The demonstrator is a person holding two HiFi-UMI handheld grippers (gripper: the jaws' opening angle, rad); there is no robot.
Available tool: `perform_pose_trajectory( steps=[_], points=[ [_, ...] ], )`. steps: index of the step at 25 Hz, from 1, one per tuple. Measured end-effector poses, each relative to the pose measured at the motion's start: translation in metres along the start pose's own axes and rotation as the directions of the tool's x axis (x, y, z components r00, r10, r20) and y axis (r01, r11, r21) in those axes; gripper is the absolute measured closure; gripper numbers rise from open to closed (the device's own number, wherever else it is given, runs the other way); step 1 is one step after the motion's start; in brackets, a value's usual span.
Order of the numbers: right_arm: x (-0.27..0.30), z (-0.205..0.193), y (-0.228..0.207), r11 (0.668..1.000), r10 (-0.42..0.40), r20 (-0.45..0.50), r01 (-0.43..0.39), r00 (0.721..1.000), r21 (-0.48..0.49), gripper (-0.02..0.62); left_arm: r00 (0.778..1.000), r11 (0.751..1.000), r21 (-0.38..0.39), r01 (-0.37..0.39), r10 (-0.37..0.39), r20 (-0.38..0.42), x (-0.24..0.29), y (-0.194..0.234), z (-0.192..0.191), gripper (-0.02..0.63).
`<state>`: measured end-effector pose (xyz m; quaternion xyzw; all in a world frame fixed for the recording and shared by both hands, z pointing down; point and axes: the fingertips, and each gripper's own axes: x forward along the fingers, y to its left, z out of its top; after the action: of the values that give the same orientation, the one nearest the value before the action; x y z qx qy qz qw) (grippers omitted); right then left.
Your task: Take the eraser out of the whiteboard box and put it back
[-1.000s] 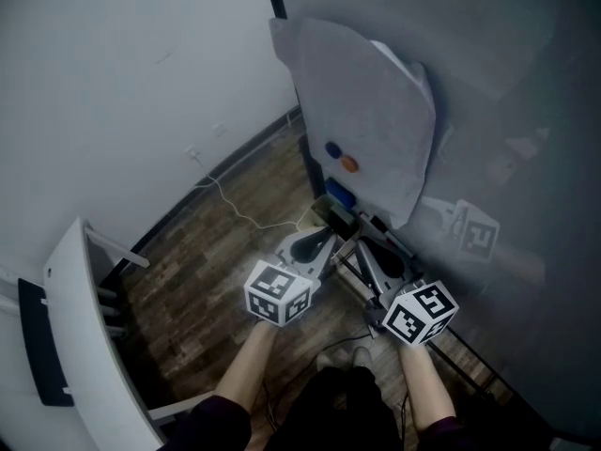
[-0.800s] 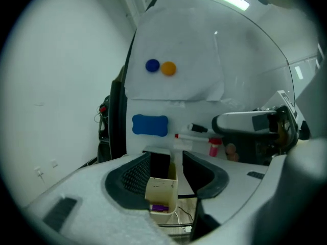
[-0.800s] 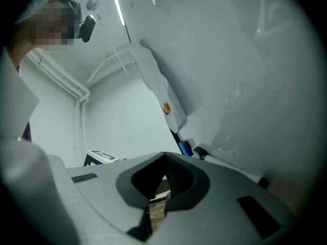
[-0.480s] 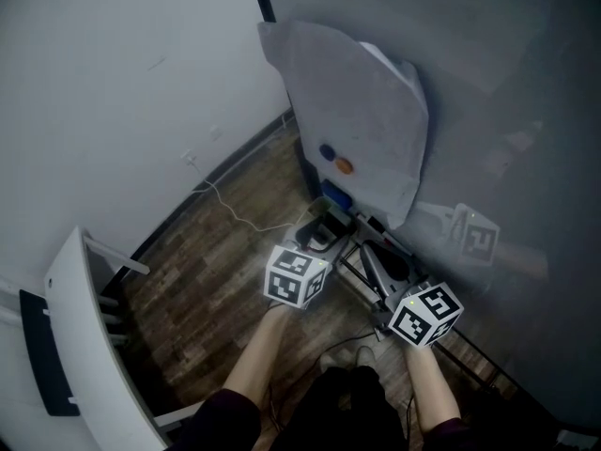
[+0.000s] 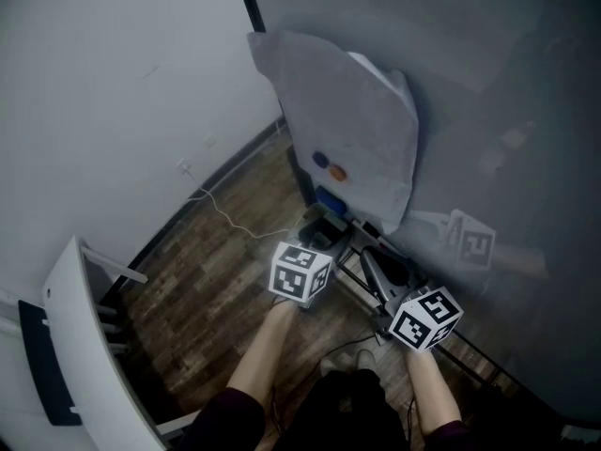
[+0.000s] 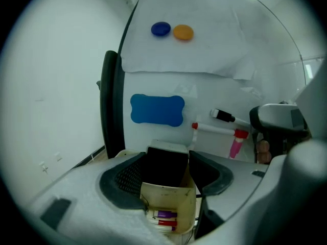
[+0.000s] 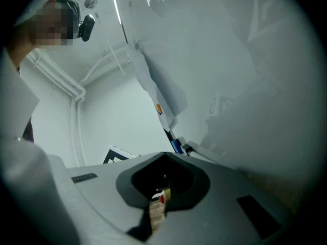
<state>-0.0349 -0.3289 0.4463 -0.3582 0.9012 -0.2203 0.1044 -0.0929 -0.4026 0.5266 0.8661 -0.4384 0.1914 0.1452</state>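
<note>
In the left gripper view a black eraser [image 6: 164, 163] with a white back stands upright in the cream whiteboard box [image 6: 171, 200], above purple and red markers [image 6: 164, 218]. My left gripper [image 6: 165, 173] has just been opening. Its jaws now stand wide on either side of the eraser, and the pads are not pressing it. From the head view the left gripper [image 5: 321, 238] reaches down to the box at the foot of the whiteboard [image 5: 376, 172]. My right gripper [image 5: 383, 276] hangs beside it to the right, and its jaws [image 7: 163, 158] are closed to a thin slit with nothing held.
A paper sheet [image 6: 189, 45] with a blue magnet [image 6: 161, 29] and an orange magnet [image 6: 183, 32] hangs on the board, above a blue bone-shaped pad [image 6: 157, 109]. A marker [image 6: 222, 115] and a pink bottle [image 6: 237, 143] are on the board at the right. White furniture [image 5: 89, 346] and a cable [image 5: 230, 219] lie on the left.
My left gripper has moved forward and down toward the box at the board's foot. The right gripper has stayed in place.
</note>
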Motion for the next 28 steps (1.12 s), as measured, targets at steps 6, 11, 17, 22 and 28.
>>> perform_pose_trajectory(
  steps=[6,11,17,22,28],
  points=[
    [-0.001,-0.001,-0.001,1.0,-0.002,0.002,0.002,1.0,0.003,0.592,1.0,1.0,-0.006,-0.002,0.002,0.008,-0.002,0.001,0.0,0.353],
    [0.001,0.001,0.004,1.0,0.003,0.002,-0.003,1.0,0.006,0.592,0.999,1.0,-0.03,-0.002,0.003,0.05,-0.013,-0.001,0.007,0.355],
    [0.001,0.012,0.013,1.0,0.01,0.006,-0.01,1.0,0.004,0.592,0.993,0.998,-0.055,0.001,0.006,0.121,-0.038,-0.007,0.032,0.356],
    [-0.002,0.019,0.019,1.0,0.015,0.017,-0.016,1.0,0.022,0.592,0.979,0.997,-0.074,0.007,0.008,0.205,-0.066,-0.013,0.055,0.357],
    [-0.002,0.024,0.025,0.999,0.027,0.014,-0.028,1.0,0.02,0.592,0.968,0.998,-0.063,-0.005,0.021,0.25,-0.087,-0.017,0.07,0.357]
  ],
)
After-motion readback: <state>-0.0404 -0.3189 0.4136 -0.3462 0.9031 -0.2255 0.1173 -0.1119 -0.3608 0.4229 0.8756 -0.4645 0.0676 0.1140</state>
